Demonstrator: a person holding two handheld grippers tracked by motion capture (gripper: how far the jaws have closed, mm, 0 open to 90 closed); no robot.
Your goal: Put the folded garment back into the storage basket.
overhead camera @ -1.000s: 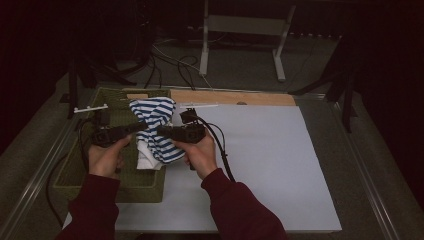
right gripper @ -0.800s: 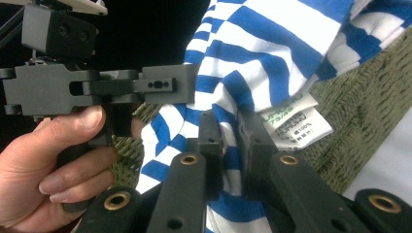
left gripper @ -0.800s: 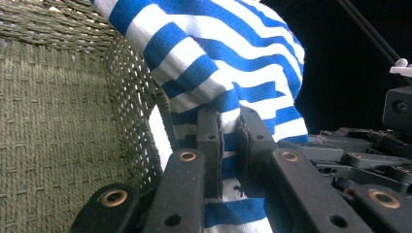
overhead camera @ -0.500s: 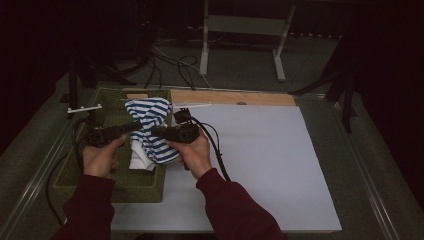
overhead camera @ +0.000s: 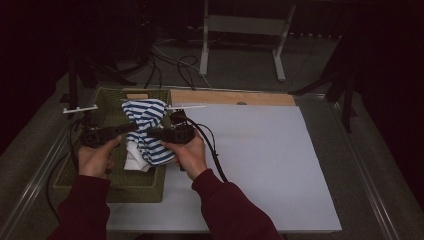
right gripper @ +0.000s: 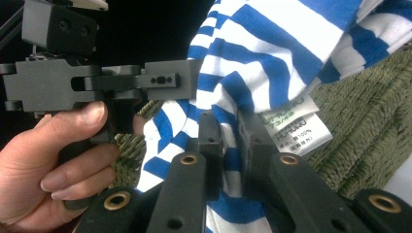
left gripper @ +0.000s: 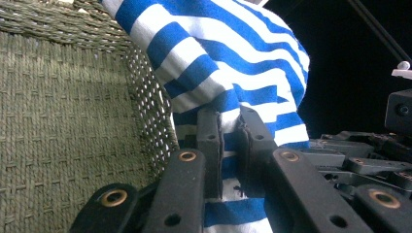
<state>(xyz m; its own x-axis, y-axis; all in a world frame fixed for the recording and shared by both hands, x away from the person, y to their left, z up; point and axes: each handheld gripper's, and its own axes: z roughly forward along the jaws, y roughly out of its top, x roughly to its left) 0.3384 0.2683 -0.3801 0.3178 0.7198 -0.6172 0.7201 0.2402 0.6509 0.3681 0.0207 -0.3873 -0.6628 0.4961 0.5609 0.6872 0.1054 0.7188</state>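
Left gripper and right gripper level, tips pointing at each other, nearly meeting. Both sets of jaws clamped tight, pads pressing on the striped cloth between them. Each hand wraps its grip from below, forearms angled inward.

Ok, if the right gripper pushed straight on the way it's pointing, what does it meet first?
Past the striped shirt it is already clamping, probably the left gripper, which faces it from just beyond the cloth; depth is hard to judge.
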